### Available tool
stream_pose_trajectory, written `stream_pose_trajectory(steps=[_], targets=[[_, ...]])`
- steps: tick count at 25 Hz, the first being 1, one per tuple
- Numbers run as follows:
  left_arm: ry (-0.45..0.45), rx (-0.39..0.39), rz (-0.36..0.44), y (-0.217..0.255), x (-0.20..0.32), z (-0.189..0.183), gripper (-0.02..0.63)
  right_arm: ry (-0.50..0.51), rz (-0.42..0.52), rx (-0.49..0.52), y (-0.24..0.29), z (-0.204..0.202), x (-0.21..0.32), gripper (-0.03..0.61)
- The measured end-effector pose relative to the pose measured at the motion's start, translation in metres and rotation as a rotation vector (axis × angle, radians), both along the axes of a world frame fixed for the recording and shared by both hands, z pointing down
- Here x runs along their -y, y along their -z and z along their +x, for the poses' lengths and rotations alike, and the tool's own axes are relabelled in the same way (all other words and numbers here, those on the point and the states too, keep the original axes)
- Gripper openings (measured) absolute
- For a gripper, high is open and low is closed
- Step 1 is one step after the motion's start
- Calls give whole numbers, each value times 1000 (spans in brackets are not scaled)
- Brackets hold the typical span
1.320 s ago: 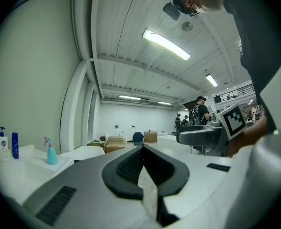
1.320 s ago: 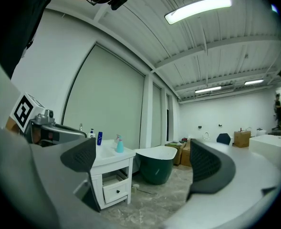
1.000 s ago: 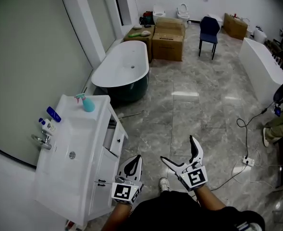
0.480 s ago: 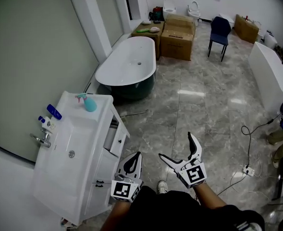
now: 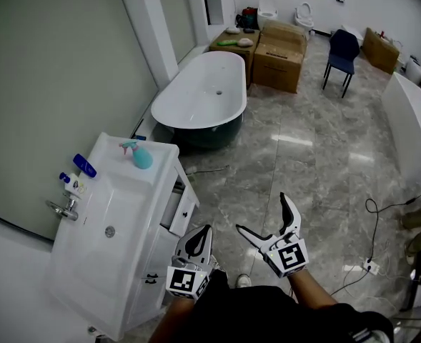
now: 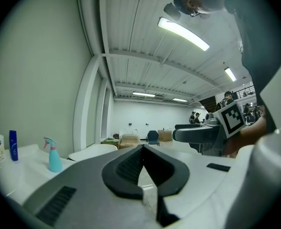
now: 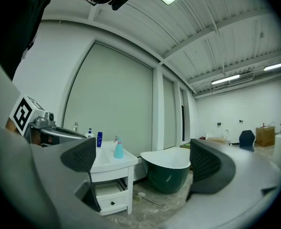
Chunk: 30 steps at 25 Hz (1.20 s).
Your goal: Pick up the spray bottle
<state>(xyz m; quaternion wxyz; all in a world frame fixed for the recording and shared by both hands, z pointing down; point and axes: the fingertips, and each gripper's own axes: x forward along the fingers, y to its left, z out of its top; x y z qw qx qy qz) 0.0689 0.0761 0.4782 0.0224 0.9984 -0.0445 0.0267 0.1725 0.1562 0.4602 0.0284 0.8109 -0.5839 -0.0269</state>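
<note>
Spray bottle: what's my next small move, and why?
Probably carry the open right tool forward and left toward the spray bottle. It stands upright at the far corner of the vanity, well beyond both tools, and the left tool is shut.

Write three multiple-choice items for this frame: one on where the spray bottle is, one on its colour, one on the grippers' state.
1. Where does the spray bottle stand? A on the floor; B on the vanity top, at the end nearest the bathtub; C on a chair.
2. Its body is: A red; B yellow; C teal.
3. The grippers: A left gripper shut, right gripper open, both empty; B both shut on the bottle; C both open.
Answers: 1 B, it is upright there in the head view; 2 C, teal with a pink trigger; 3 A, left jaws together, right jaws apart with nothing between.
</note>
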Motion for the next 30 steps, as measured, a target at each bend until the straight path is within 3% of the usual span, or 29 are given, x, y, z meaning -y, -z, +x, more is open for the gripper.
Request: stream_pose_trajectory(steps=[12, 23, 30], targets=[[91, -11, 6, 3, 135, 26, -3, 106, 6, -11, 4, 28, 145, 586], [203, -13, 2, -3, 241, 8, -3, 245, -12, 4, 4, 14, 270, 586], [270, -12, 3, -7, 290, -13, -3, 321, -20, 8, -4, -3, 323, 586]])
